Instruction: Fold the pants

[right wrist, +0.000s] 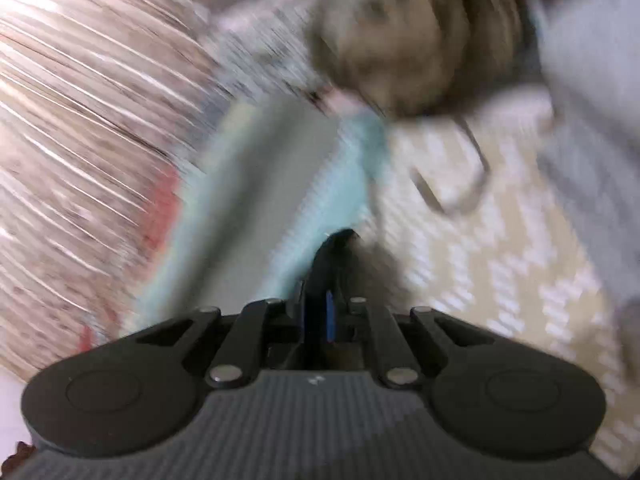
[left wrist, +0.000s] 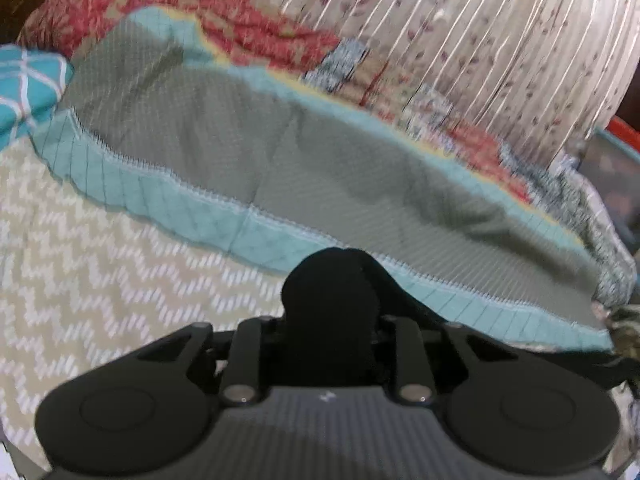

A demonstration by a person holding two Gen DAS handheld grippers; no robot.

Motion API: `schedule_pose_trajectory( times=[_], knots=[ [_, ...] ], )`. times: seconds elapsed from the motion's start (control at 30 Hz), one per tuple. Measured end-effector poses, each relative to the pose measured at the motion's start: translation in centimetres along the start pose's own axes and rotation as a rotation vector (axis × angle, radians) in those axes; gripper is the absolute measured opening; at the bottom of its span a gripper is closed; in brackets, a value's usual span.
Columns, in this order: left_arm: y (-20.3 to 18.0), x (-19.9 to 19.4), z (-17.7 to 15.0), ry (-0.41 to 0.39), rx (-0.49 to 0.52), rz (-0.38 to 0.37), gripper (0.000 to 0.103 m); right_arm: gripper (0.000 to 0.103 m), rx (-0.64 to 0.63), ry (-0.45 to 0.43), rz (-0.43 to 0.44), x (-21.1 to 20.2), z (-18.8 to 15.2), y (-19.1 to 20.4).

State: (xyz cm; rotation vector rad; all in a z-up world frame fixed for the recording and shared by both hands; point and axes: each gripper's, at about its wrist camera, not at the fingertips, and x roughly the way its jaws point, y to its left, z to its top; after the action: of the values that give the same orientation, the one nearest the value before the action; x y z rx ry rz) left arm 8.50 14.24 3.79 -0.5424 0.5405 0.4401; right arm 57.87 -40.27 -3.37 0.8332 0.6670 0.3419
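The pants (left wrist: 280, 152) are a grey-green garment with a light teal hem band, spread lengthwise across a chevron-patterned bed cover (left wrist: 100, 280). In the left wrist view my left gripper (left wrist: 340, 264) has its jaws closed together at the near teal edge of the pants, pinching the cloth. In the blurred right wrist view the pants (right wrist: 280, 168) run away from the camera. My right gripper (right wrist: 340, 240) has its jaws closed at the teal edge there; whether cloth is between them is unclear.
A red patterned quilt (left wrist: 240, 24) and a pleated floral curtain (left wrist: 500, 40) lie behind the pants. A teal lattice cushion (left wrist: 28, 80) sits at the far left. A blurred tan and grey heap (right wrist: 420, 40) lies ahead of the right gripper.
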Motion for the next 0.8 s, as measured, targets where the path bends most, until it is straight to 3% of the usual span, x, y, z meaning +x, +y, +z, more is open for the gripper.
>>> schedule_pose_trajectory(
  times=[0.1, 0.2, 0.27, 0.4, 0.47, 0.53, 0.6, 0.67, 0.8],
  knots=[
    [-0.1, -2.1, 1.3, -0.056, -0.023, -0.066, 0.022, 0.012, -0.015, -0.131, 0.106, -6.5, 2.3, 2.7],
    [-0.2, -1.5, 2.7, -0.035, -0.040, -0.121, 0.022, 0.012, -0.080, -0.217, 0.138, -9.2, 4.0, 5.3],
    [-0.6, 0.8, 3.5, 0.015, -0.040, -0.120, 0.022, 0.012, -0.147, -0.216, 0.108, -7.4, 4.7, 7.1],
    [-1.7, 8.8, 3.4, 0.127, 0.020, -0.046, 0.027, 0.013, -0.241, -0.153, -0.012, 1.0, 5.0, 7.5],
    [-1.8, 13.2, 2.7, 0.220, 0.060, 0.033, 0.044, 0.018, -0.289, -0.089, -0.072, 6.2, 4.8, 6.4],
    [-1.6, 16.6, 1.9, 0.309, 0.065, 0.153, 0.046, 0.029, -0.281, -0.051, -0.204, 8.6, 3.8, 5.0],
    [-0.9, 17.0, 2.3, 0.300, 0.018, 0.144, 0.046, 0.030, -0.250, -0.088, -0.200, 8.1, 2.7, 3.7],
    [0.2, 16.0, 3.6, 0.271, -0.080, 0.067, 0.050, 0.034, -0.263, -0.047, -0.164, 7.1, 1.8, 2.8],
    [2.4, 11.4, 5.8, 0.130, -0.215, -0.040, 0.052, 0.034, -0.388, -0.002, -0.162, 4.7, 0.0, 2.4]
  ],
)
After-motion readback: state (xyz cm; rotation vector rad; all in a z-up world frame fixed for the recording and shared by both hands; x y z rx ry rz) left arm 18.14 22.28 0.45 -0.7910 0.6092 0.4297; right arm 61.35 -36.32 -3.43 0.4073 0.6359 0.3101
